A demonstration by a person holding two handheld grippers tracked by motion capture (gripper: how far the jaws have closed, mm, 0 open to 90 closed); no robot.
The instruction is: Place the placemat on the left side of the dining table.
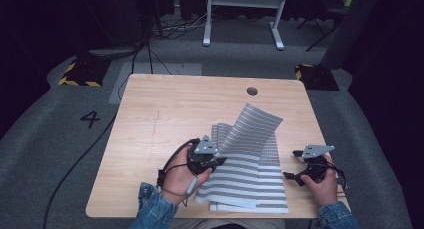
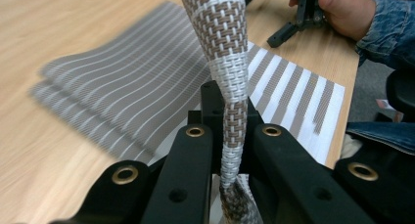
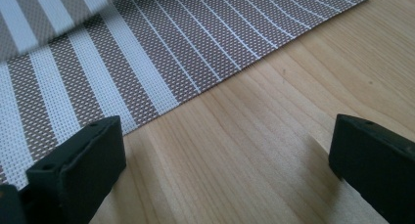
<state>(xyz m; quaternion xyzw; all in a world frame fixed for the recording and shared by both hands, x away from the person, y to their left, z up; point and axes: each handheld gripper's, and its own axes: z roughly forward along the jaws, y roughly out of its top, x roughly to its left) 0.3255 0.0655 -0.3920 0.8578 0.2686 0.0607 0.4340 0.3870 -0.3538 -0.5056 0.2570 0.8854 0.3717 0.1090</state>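
Top mat (image 1: 252, 126) pinched tight at its near-left edge by the left gripper (image 1: 212, 161) and lifted off the pile (image 1: 260, 186) – right gripper (image 1: 297, 176) just right of it, jaws wide apart, holding nothing.

A single large digit "4" (image 1: 90, 119) is marked in dark paint or tape on the grey floor (image 1: 45, 149), left of the counter (image 1: 165, 109). No other text, label or brand can be read.
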